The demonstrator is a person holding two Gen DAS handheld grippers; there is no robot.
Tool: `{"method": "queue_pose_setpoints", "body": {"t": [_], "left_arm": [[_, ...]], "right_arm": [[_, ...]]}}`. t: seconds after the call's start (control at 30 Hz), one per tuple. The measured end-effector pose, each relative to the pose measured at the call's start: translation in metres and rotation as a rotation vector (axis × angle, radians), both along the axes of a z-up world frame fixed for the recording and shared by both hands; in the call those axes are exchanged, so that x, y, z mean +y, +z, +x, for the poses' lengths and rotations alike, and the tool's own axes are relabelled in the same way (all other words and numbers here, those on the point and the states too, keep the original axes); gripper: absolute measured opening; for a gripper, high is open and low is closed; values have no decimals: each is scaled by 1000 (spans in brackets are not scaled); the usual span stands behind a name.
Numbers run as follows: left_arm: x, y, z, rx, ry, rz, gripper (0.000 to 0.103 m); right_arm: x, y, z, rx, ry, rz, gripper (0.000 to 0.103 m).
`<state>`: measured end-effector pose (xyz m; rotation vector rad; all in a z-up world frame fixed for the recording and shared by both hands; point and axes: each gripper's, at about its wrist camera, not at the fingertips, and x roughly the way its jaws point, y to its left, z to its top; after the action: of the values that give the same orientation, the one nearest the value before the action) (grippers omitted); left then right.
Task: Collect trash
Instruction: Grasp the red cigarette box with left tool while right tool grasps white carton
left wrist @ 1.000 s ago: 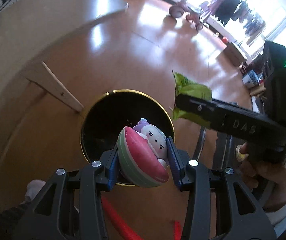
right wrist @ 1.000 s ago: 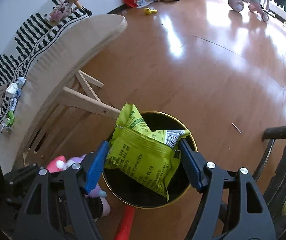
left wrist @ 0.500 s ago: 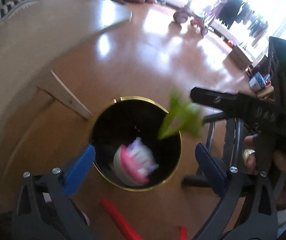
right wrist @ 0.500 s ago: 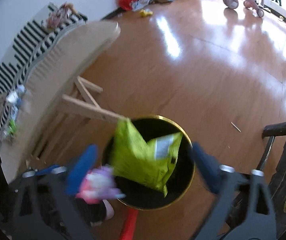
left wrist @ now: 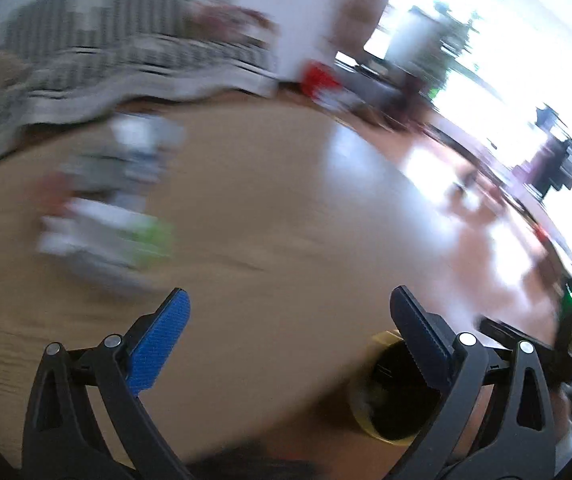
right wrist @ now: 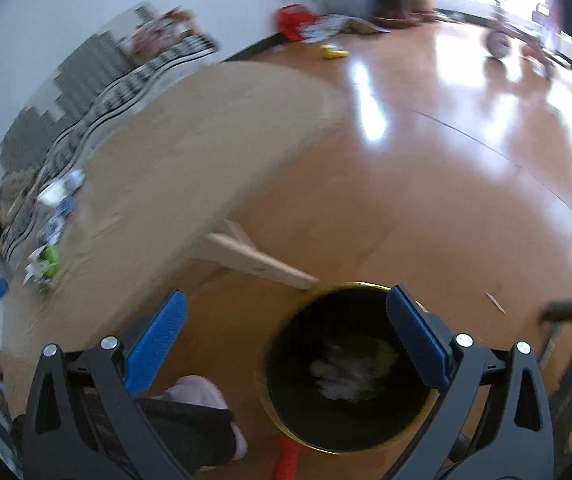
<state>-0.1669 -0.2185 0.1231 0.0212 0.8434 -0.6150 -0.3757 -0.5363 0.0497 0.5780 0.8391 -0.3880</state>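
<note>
both tools [left wrist: 288, 304] [right wrist: 286, 308] gape above bin rim [right wrist: 342, 286].

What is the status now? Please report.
Left gripper open, empty. Right gripper open, empty, above bin. Wrappers remain on table. No obstruction seen.

left gripper [left wrist: 289, 300]: black frame, blue ribbed pads on the jaws
right gripper [right wrist: 286, 304]: black frame, blue pads on the jaws
round black bin with gold rim [right wrist: 286, 434]: black inside, thin gold rim; blurred green, white and pink shapes lie in it
light wooden tabletop [right wrist: 190, 152]: pale beige
blurred wrappers [left wrist: 106, 216]: white, grey, a green patch, left of frame
polished wooden floor [right wrist: 426, 184]: orange-brown, white glare patches
striped cloth [right wrist: 98, 92]: black and white stripes, upper left
</note>
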Motion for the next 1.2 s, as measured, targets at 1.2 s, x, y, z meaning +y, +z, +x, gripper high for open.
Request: {"method": "queue_pose_setpoints", "body": {"t": [1.2], "left_arm": [[121, -85, 252, 220, 266, 74, 97]], "right_arm": [[275, -15, 361, 50, 720, -120, 85]]}}
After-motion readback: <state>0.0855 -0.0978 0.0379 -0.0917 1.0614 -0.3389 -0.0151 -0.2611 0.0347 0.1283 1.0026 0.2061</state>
